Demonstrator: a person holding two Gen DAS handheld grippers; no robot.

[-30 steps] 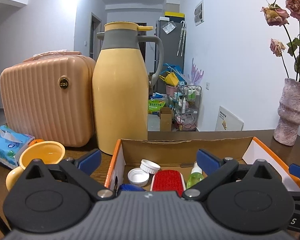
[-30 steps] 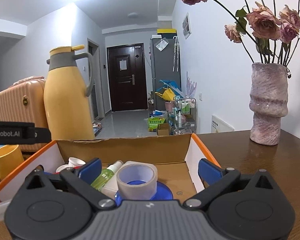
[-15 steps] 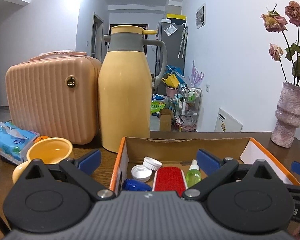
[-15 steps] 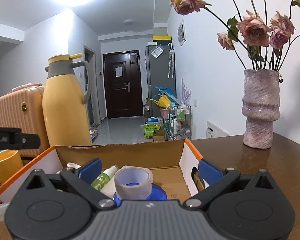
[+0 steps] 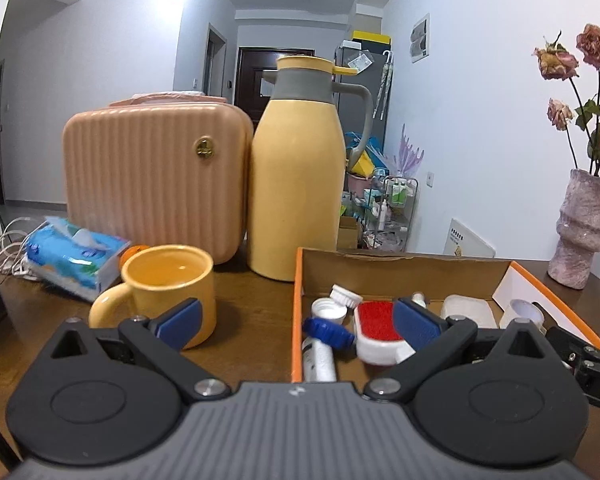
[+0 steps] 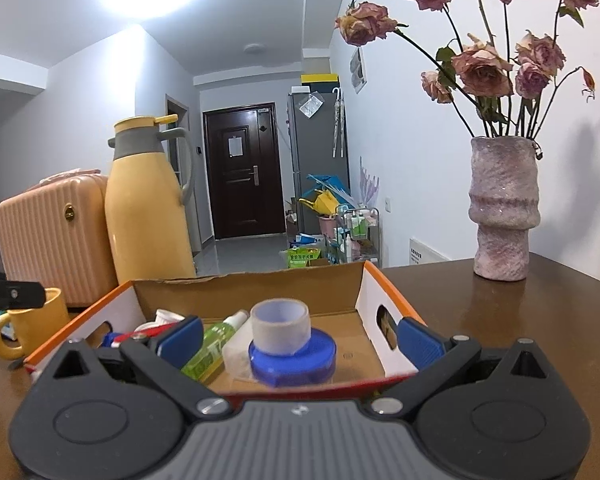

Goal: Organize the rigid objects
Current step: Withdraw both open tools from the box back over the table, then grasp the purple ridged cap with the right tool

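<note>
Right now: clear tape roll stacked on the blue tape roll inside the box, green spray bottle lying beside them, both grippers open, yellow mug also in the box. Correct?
One error: the yellow mug is not in the box; it stands on the table to its left, as the left wrist view shows. The rest holds: clear tape roll on the blue tape roll, green spray bottle beside them, left gripper and right gripper open.
</note>
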